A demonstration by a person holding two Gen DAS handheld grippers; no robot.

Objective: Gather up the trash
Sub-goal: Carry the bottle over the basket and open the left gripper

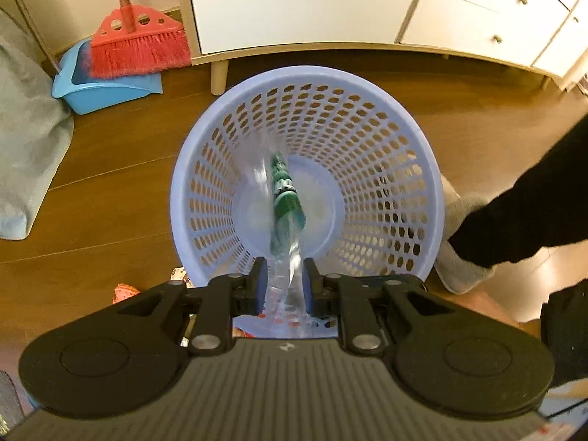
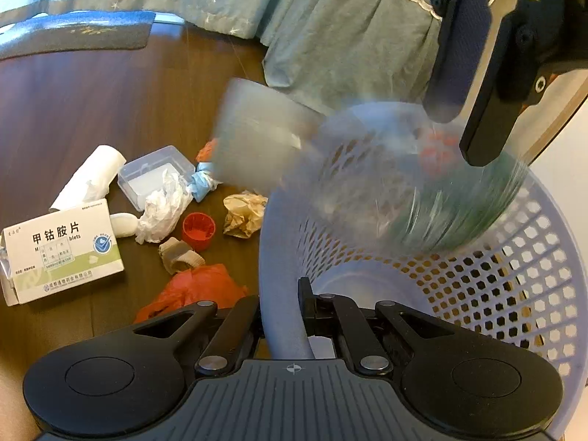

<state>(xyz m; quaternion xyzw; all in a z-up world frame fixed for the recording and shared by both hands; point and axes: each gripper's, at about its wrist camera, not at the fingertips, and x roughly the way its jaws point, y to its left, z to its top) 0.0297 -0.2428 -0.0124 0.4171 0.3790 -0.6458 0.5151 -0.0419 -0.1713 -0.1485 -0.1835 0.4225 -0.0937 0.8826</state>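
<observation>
The left hand-held gripper [image 1: 283, 284] hangs above the mouth of the lavender perforated wastebasket [image 1: 404, 139], its blue pads set on either side of a clear plastic bottle with a green label [image 1: 284, 198]; the bottle is smeared by motion, so I cannot tell whether the pads actually grip it or stand just off it; it points down into the basket, over the basket's pale floor. The right hand-held gripper [image 2: 281, 310] is clenched on the wastebasket's near rim [image 2: 268, 242], one finger outside the wall and one inside; in this view the bottle [image 2: 422, 191] shows as a blurred clear and green shape over the basket's opening, below the left gripper's fingers [image 2: 459, 47].

On the wooden floor [image 2: 110, 103] left of the basket lies scattered trash: a white and green tablet box [image 2: 62, 253] with Chinese print, a white paper roll [image 2: 88, 174], a clear plastic case [image 2: 154, 172], crumpled white tissue [image 2: 163, 207], a red bottle cap [image 2: 198, 229], a crumpled brown paper ball [image 2: 244, 213], a blue twisted wrapper [image 2: 204, 183] and a red plastic bag [image 2: 198, 286] just beside the gripper.

Beyond the basket, a red broom [image 1: 136, 42] rests in a blue dustpan [image 1: 99, 88] beside a white cabinet [image 1: 294, 3]; a dark sleeve [image 1: 533, 198] reaches in from the right.
</observation>
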